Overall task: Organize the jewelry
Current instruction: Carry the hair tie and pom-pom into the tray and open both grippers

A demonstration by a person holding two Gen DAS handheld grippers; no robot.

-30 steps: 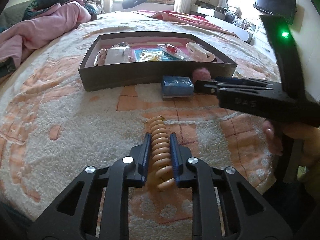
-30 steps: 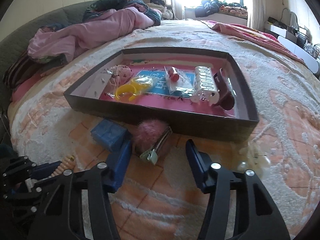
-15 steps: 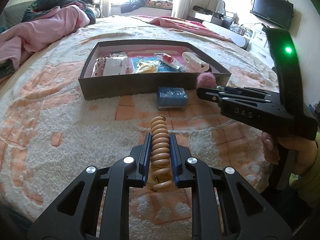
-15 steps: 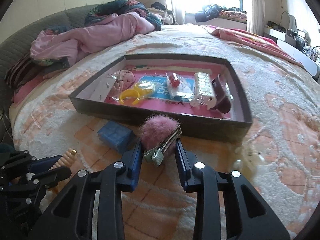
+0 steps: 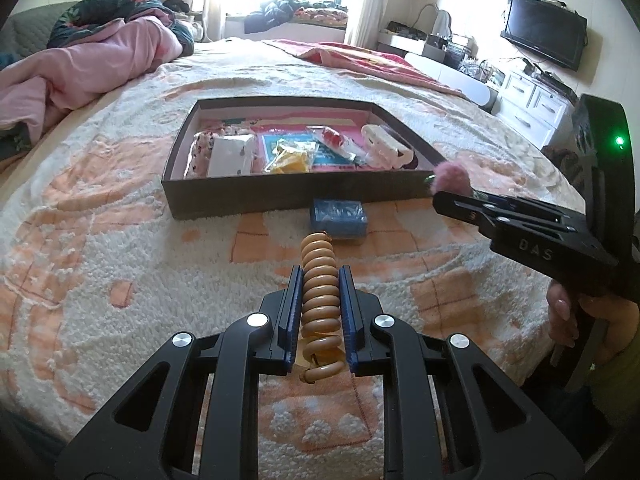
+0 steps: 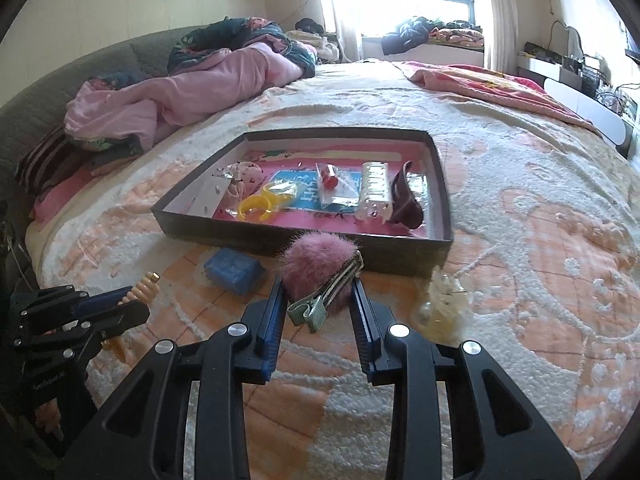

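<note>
In the lower centre of the right wrist view, the right gripper (image 6: pixel 318 300) is now seen clamped on the pink pom-pom hair clip (image 6: pixel 320 270), its jaws having been drawn in from the wide-open stance of a second ago; the clip appears lifted clear of the bedspread (image 6: pixel 540 280), so its transfer is judged to be under way. In the lower centre of the left wrist view, the left gripper (image 5: pixel 319 304) is kept closed on the tan spiral hair tie (image 5: pixel 319 276), which has been raised higher than before. Both tools are held roughly level and aimed forward, the left one visible at the lower left of the right view. Just beyond, a blue box (image 5: pixel 339 218) lies against the near wall of the dark tray (image 5: pixel 280 196). In mid-frame, the tray already holds several pieces, and both held items are judged bound for it.
</note>
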